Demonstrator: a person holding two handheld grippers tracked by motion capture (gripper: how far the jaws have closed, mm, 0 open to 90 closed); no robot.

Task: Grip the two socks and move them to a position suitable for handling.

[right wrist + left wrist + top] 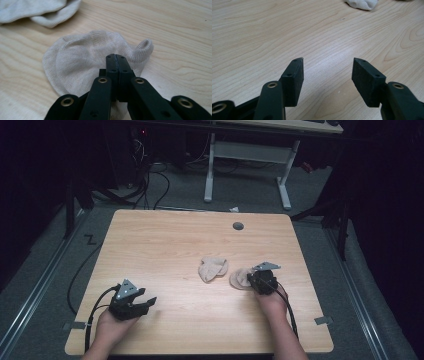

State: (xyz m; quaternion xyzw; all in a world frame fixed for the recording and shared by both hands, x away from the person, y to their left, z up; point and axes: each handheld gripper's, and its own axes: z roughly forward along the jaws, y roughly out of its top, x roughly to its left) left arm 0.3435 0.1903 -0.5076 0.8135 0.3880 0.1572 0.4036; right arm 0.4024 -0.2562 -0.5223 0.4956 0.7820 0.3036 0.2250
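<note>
a black two-jaw tool [116, 57] rises from the bottom edge, its jaws pressed flat together with no gap between them. the tips lie over a small beige knitted ankle sock [82, 62] that rests rumpled on a light wood-grain desk [180, 32]; whether any fabric is pinched between the tips cannot be told. the sock's ribbed cuff curls up at the right. a second pale beige sock [37, 11] lies crumpled at the top left, near the first.

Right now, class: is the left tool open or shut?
Open. The left tool shows a wide gap between its jaws, with bare table between them.
</note>
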